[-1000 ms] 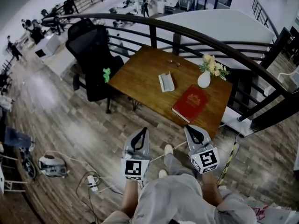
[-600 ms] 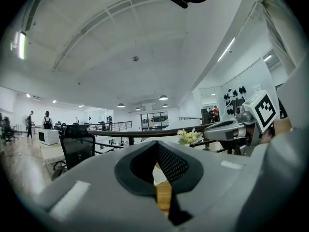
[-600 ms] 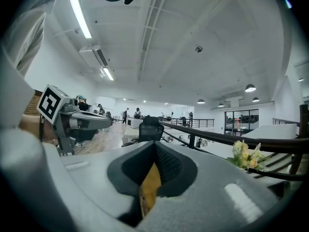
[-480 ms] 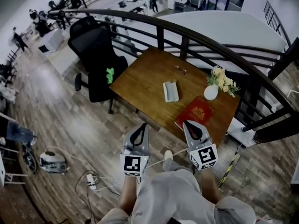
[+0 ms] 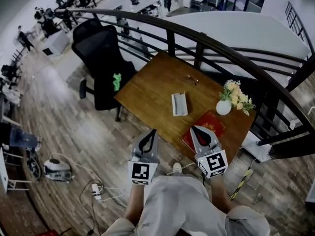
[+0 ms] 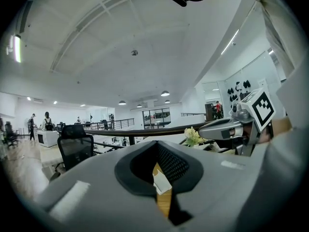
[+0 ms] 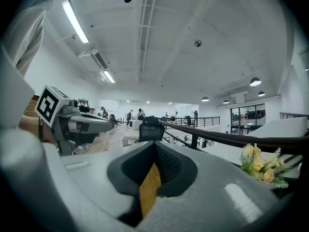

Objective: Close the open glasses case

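Note:
The open glasses case (image 5: 179, 103), pale grey, lies in the middle of the wooden table (image 5: 147, 85). Both grippers hang in front of the table's near edge, well short of the case. My left gripper (image 5: 150, 133) is shut with nothing in it, its tip over the floor by the edge. My right gripper (image 5: 196, 130) is also shut and empty, its tip over the red book (image 5: 210, 122). In the left gripper view a sliver of the case (image 6: 160, 180) shows through the slit below the shut jaws of the left gripper (image 6: 155, 144). The right gripper view shows only table wood (image 7: 148, 190) there.
A white vase with flowers (image 5: 224, 107) stands at the table's right, beside the book. A pair of glasses (image 5: 192, 78) lies near the far edge. A black office chair (image 5: 101, 53) stands to the left, and a curved railing (image 5: 206, 38) runs behind the table. Cables and a power strip (image 5: 96, 191) lie on the floor.
The table has come nearer in the head view. Both grippers have moved towards its near edge, the right tip now over the red book. Both stay shut.

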Tool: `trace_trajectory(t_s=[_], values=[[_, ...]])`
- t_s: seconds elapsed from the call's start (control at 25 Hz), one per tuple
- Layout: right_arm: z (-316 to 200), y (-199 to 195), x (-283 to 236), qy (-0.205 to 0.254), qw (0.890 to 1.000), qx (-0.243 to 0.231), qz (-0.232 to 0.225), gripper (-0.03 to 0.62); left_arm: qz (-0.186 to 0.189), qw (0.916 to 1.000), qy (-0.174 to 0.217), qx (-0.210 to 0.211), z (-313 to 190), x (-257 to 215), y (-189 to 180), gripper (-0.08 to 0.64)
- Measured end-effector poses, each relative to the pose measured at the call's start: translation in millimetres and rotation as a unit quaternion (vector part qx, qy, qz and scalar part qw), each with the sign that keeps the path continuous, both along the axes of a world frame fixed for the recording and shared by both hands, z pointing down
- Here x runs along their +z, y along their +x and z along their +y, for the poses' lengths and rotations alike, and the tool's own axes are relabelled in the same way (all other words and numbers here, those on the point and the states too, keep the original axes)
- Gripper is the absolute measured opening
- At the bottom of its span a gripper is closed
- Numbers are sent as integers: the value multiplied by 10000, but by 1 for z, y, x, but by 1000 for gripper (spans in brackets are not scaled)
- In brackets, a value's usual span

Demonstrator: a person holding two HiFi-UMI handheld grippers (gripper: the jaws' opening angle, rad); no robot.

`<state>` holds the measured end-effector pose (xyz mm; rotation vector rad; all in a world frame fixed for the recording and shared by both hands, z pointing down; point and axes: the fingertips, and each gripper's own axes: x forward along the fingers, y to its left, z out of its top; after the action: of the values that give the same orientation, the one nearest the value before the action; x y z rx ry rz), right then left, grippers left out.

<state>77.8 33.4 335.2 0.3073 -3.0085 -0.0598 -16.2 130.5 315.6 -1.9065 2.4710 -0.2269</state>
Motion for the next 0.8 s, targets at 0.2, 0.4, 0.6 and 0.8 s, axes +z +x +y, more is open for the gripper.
trace_trajectory(t_s=[0.2,0.4,0.6,0.8], values=[[-27,-10,2,-36,9999,79,-54,3,-71,9999,29,98,-30,-3,-10,20],[-48,-24,2,-34,9997,200,-103,3,-80,9997,1,246,-56,2,-22,20],[-68,-43,7,-36,9992,384,-80,3,-68,9987,44,506,-81,5,-42,20],[-89,-71,14,-77,9979,636,-32,3,28,9966,-6,819,-110,17,-73,20]])
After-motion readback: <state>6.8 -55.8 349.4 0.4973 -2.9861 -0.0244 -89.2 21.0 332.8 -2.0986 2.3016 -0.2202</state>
